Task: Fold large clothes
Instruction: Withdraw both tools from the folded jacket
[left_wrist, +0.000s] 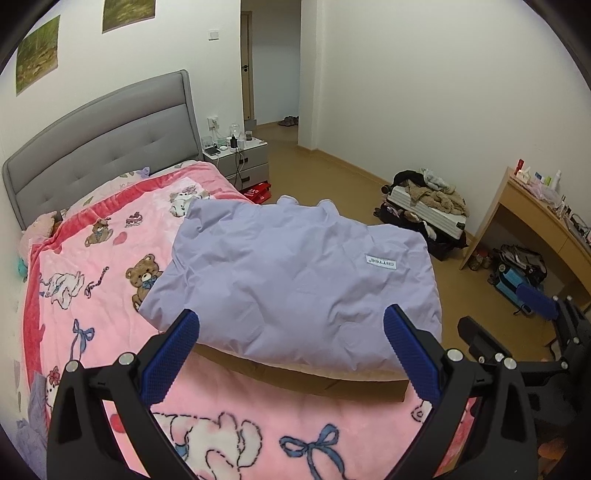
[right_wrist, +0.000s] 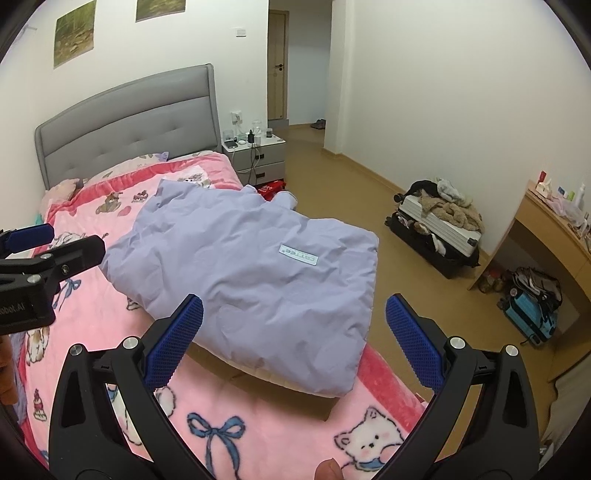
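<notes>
A lavender padded jacket (left_wrist: 295, 280) lies folded into a thick, roughly rectangular bundle on a pink cartoon-print blanket (left_wrist: 92, 266) that covers the bed. The bundle sits toward the bed's right edge, with its far corner overhanging the brown floor side. A small white brand label (right_wrist: 298, 254) faces up on the top layer, and a pale lining shows along the near lower edge, which suggests the jacket has been doubled over on itself.

The left gripper (left_wrist: 291, 350) hangs just above the near edge of the bundle with its blue-padded jaws spread wide, holding nothing. The right gripper (right_wrist: 295, 339) is posed the same way, jaws wide apart and empty, near the bundle's right corner. Neither appears to touch the fabric.

With both tools free and the jacket compact, the folding looks largely complete; they seem placed either to release or to take one more fold.

A grey headboard (right_wrist: 125, 122), a nightstand (right_wrist: 258, 155) and an open suitcase (right_wrist: 436, 229) fill the room behind.
</notes>
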